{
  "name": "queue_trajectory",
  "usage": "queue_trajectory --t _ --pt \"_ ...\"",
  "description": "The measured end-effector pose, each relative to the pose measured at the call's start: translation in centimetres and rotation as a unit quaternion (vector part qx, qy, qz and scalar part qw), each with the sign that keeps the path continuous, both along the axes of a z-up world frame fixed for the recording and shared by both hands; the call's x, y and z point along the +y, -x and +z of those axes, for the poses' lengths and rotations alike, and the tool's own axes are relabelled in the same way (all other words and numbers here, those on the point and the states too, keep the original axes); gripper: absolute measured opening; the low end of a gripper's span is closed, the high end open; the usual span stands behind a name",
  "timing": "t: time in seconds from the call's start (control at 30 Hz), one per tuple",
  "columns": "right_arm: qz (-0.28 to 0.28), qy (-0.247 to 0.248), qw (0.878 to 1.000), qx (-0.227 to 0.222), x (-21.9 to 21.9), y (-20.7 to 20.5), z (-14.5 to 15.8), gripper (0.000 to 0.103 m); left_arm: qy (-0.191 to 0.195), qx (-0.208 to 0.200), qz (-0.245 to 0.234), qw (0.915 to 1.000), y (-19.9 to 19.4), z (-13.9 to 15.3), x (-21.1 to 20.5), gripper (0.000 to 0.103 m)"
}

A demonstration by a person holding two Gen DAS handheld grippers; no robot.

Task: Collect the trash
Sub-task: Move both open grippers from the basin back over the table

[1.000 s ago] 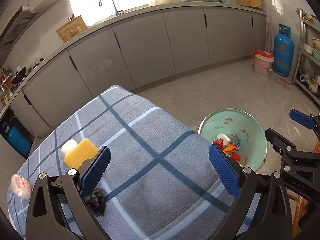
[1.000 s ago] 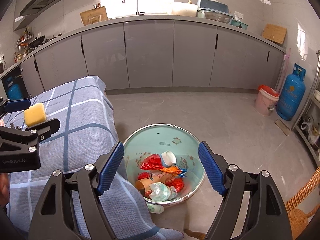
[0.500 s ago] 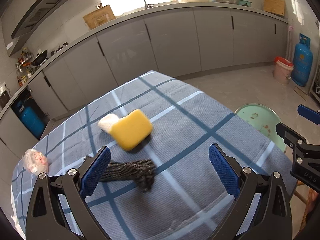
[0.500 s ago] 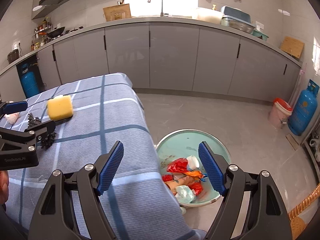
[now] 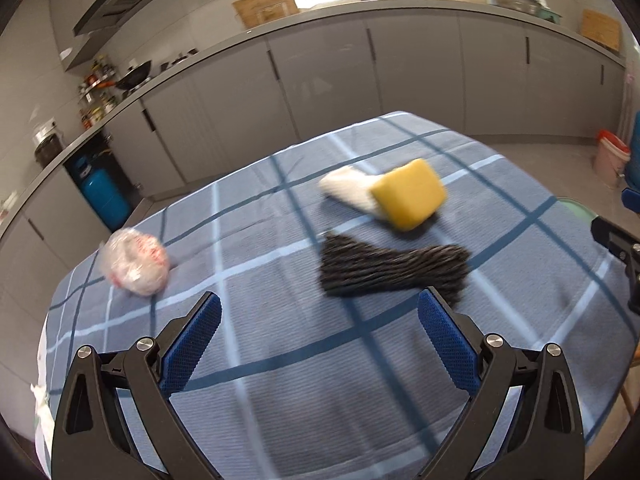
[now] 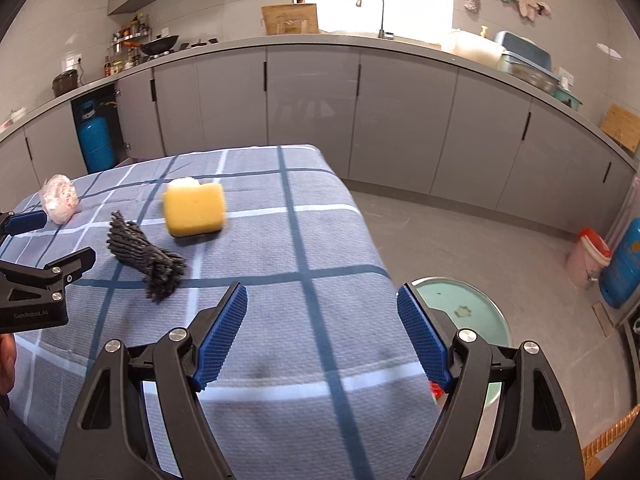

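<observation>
Both views have swung away from the green basin toward the tabletop, so the trash items that sat at the left edge a second ago now lie near the middle.

From the left wrist, the left gripper (image 5: 320,342) hangs over the blue checked tablecloth (image 5: 280,360) with its jaws spread wide and nothing between them. Ahead of it lies a dark knitted bundle (image 5: 390,266), close to the right blue pad. Beyond that sits a yellow sponge (image 5: 408,194), touching a white wad (image 5: 348,190) on its left. A crumpled clear wrapper with red print (image 5: 134,266) lies well apart at the left. The picture is blurred.

From the right wrist, the right gripper (image 6: 322,334) also stands with jaws apart and empty above the cloth (image 6: 320,240) near the table's right edge. The sponge (image 6: 195,210), the dark bundle (image 6: 146,260) and the wrapper (image 6: 60,198) lie to the upper left. The left gripper (image 6: 24,240) shows at the left margin. Below the table's edge, the green basin (image 6: 460,308) stands on the floor, partly hidden behind the right finger.
</observation>
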State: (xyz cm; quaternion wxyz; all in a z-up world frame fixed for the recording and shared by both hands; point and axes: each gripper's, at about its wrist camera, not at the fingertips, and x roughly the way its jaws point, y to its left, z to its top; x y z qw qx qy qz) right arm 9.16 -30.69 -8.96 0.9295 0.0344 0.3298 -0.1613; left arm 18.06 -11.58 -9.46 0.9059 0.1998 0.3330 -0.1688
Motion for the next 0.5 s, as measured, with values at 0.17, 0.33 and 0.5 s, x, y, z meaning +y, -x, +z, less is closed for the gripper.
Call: queue_trajectory --t 0.17,0.33,0.5 --pt "0.038 0.003 0.999 0.001 3.3 -2.6 0.3 0.078 -0.006 0.006 0.051 0.9987 -1.5 -1.0 4.5 0.097" --pt "0.079 0.009 0.997 0.003 6.7 -5.9 0.3 0.078 -0.005 0.009 0.107 0.9942 -3.2 -1.4 9.0 0.097" --pt "0.109 0.019 0.994 0.018 9.3 -9.0 -0.7 0.078 0.005 0.010 0.155 0.9879 -4.9 -0.9 13.2 0.097"
